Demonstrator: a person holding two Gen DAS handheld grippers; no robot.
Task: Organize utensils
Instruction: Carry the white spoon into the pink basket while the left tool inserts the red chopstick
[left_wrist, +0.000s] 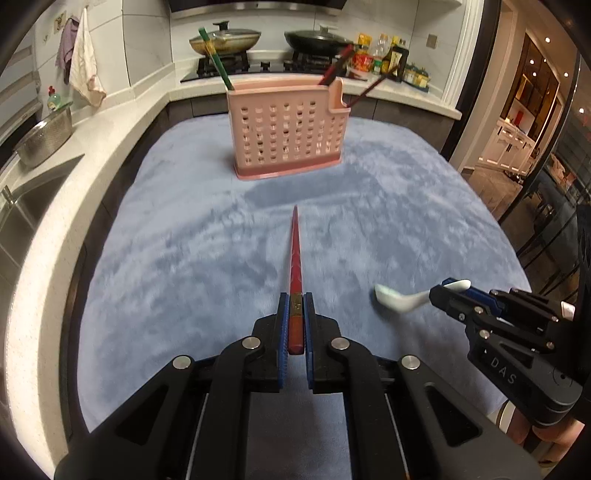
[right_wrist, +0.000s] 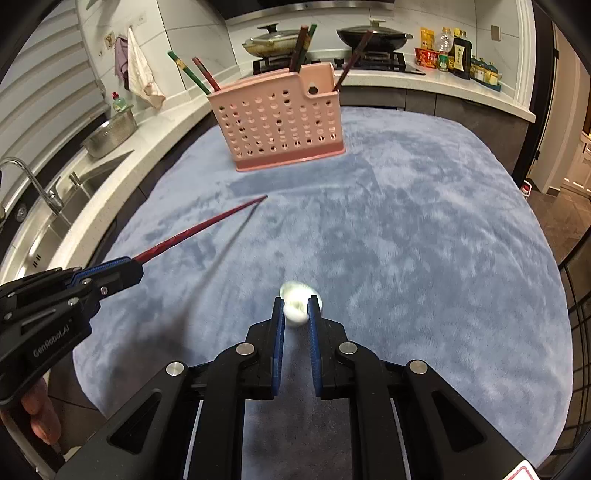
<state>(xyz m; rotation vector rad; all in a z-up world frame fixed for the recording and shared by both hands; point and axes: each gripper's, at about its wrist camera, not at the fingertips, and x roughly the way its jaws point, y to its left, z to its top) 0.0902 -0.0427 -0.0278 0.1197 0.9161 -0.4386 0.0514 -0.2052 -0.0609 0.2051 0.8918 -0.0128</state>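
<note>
Across the near foreground spreads a plush blue-grey cloth (left_wrist: 207, 236) that covers the work surface, with a pale stone kitchen counter (left_wrist: 122, 122) curving round it. Just above the cloth, the left gripper (left_wrist: 295, 306) is clamped tight on a slim red lacquered chopstick (left_wrist: 295, 254), its long axis running straight away from the camera, tip aimed at the holder. Beside it, the right gripper (right_wrist: 296, 306) is pinched closed on the handle of a white ceramic spoon (right_wrist: 295, 299), whose bowl points away; the left view shows the spoon (left_wrist: 391, 297) side-on, the right view only end-on. Farther off stands a pink perforated plastic utensil holder (left_wrist: 288, 136), upright on the cloth, with green and dark red chopsticks leaning out. Only the right view shows the steel sink faucet (right_wrist: 29, 177). Beyond, two lidded pans (left_wrist: 225, 38) sit on a gas stove.
</note>
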